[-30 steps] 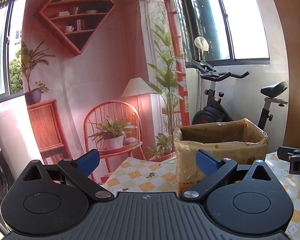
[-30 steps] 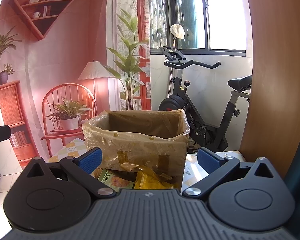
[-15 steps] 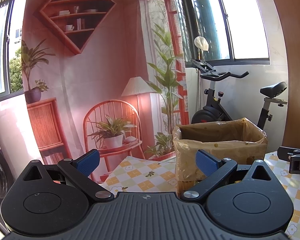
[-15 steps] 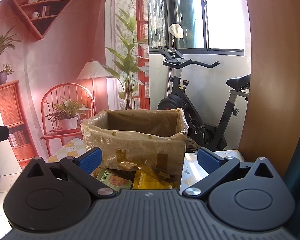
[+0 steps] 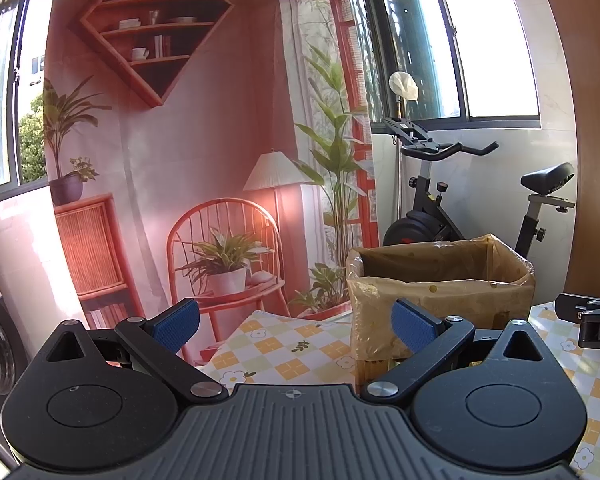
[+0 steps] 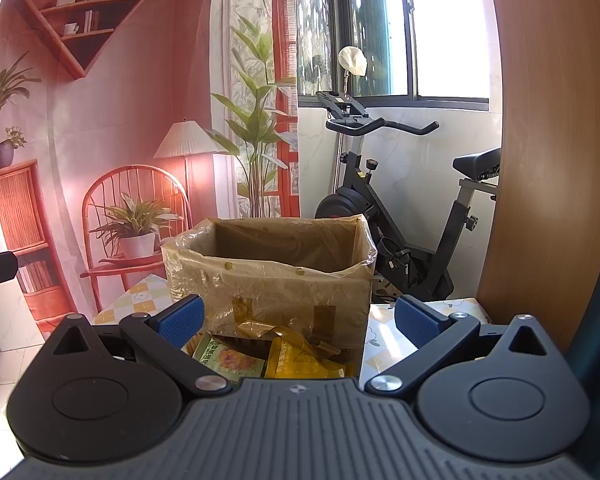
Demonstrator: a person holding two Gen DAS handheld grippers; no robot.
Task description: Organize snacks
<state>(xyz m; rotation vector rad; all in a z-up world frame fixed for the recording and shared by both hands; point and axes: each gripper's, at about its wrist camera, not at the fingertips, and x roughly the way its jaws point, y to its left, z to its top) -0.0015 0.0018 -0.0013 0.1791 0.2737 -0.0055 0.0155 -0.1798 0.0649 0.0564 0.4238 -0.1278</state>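
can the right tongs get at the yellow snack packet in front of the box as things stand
Probably yes: the right tongs are open, and the yellow snack packet lies just below and ahead, before the lined box, nothing between them.

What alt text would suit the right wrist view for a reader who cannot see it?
The right hand-held gripper hangs open, its blue-padded fingers spread before a brown cardboard box lined with clear plastic on a checked floral tablecloth. Green and yellow snack packets lie at the box's near side; a black exercise bike stands behind.
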